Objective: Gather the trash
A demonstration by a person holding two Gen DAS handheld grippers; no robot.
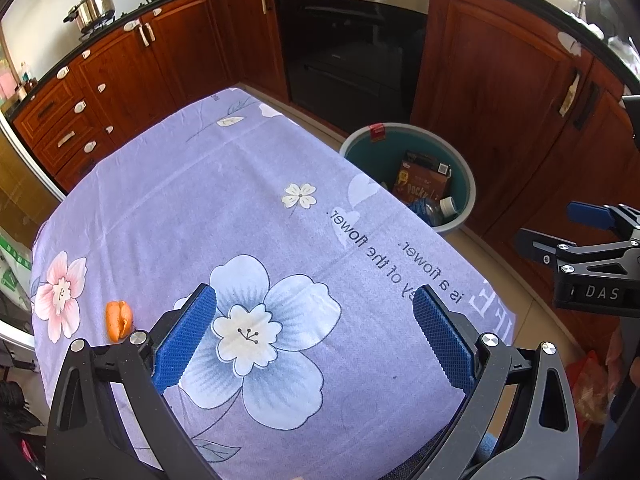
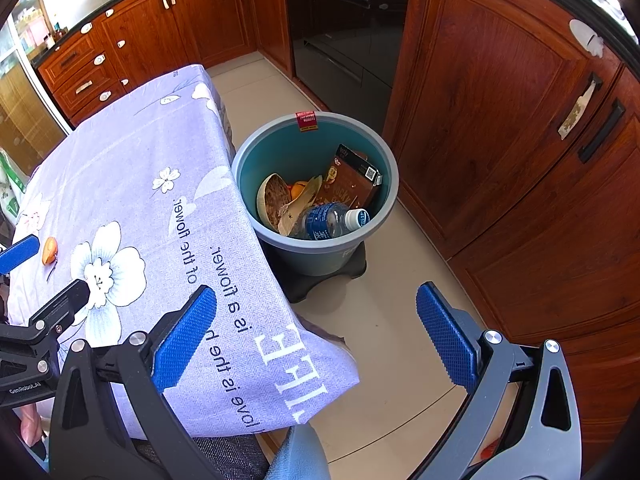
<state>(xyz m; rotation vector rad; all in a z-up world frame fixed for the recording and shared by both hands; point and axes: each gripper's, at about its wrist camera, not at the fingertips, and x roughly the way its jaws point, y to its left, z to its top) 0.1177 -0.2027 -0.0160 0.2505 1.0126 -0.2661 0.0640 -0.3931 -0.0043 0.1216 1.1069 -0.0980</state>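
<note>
Floral tablecloth point(image 1: 240, 184) below, left gripper point(image 1: 314, 334) hovering level, spread empty, right gripper point(image 2: 316, 334) likewise beside bin point(image 2: 320, 248).

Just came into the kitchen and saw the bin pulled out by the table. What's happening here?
A person is clearing trash off the table with two handheld grippers. The left gripper and the right gripper are both open and empty. The bin beside the table already holds a snack box, a water bottle and food scraps. One orange peel remains on the purple tablecloth.
</note>
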